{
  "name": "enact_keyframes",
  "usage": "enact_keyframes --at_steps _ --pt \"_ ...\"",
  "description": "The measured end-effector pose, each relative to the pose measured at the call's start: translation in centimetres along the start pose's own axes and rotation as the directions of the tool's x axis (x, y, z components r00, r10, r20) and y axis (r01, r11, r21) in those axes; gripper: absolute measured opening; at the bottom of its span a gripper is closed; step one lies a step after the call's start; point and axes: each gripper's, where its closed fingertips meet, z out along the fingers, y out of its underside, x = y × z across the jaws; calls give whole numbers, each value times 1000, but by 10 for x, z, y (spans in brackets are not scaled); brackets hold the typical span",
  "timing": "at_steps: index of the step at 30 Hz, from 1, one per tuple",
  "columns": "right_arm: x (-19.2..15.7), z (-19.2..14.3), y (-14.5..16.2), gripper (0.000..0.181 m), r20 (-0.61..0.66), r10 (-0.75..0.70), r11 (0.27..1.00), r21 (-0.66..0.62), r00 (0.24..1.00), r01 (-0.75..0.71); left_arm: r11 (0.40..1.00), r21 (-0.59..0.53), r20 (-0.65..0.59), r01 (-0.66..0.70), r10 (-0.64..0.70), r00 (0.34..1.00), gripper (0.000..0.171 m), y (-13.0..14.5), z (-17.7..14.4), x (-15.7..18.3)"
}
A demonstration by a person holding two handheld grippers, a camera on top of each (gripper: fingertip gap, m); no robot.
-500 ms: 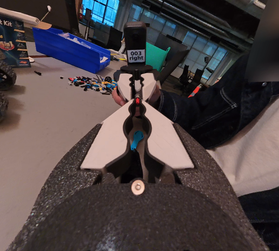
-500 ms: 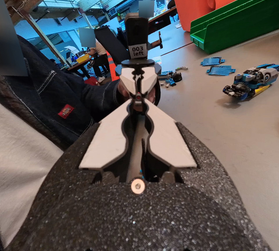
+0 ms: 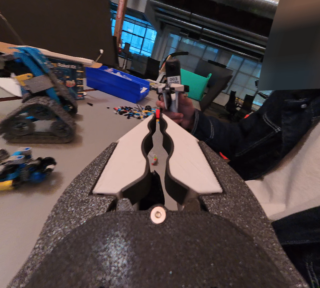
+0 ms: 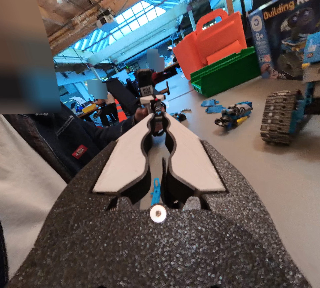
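Observation:
My left gripper (image 3: 157, 115) is shut on a small red piece (image 3: 157, 113) at its tips, held above the grey table (image 3: 97, 134). It also shows farther off in the right wrist view (image 4: 155, 101), with the red piece (image 4: 156, 99) in it. My right gripper (image 4: 158, 116) is shut on a small black and blue piece (image 4: 158, 112). It shows in the left wrist view (image 3: 170, 109) beyond my left tips, held in a hand. The two grippers face each other a short way apart. A blue piece (image 4: 155, 191) and a small pale piece (image 3: 154, 159) lie on the table below.
A tracked blue toy robot (image 3: 39, 115) and a small blue vehicle (image 3: 22, 167) stand to the left. A pile of small parts (image 3: 135, 111) and a blue bin (image 3: 117, 82) are behind. A green bin (image 4: 223, 75), orange case (image 4: 213, 42) and printed box (image 4: 285, 37) stand at the back. Tip to tip, the grippers are about 15 centimeters apart.
The grippers' tips met at the red piece before; now they have drawn apart, the left with the red piece. Both views have swung and the tracked robot has come into view.

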Motion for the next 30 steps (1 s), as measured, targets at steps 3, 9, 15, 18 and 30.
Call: enact_keyframes --at_steps 3,9,15,18,30 --pt "15 -7 13 6 -78 35 996 -79 996 -41 998 -65 15 6 -5 1000 2 13 9 -3" --pt "133 -190 39 6 -758 -520 780 -609 395 -143 951 -300 220 -73 143 965 3 54 27 -30" --pt "127 -272 50 19 -889 -378 866 -438 257 -240 829 -559 169 -7 122 978 3 86 109 -41" --pt "116 -286 37 25 -901 -373 888 -416 224 -195 781 -624 60 -5 54 997 3 102 174 -33" --pt "26 -235 25 16 -927 -116 983 -55 356 176 675 -725 -88 -136 105 991 17 163 338 -70"
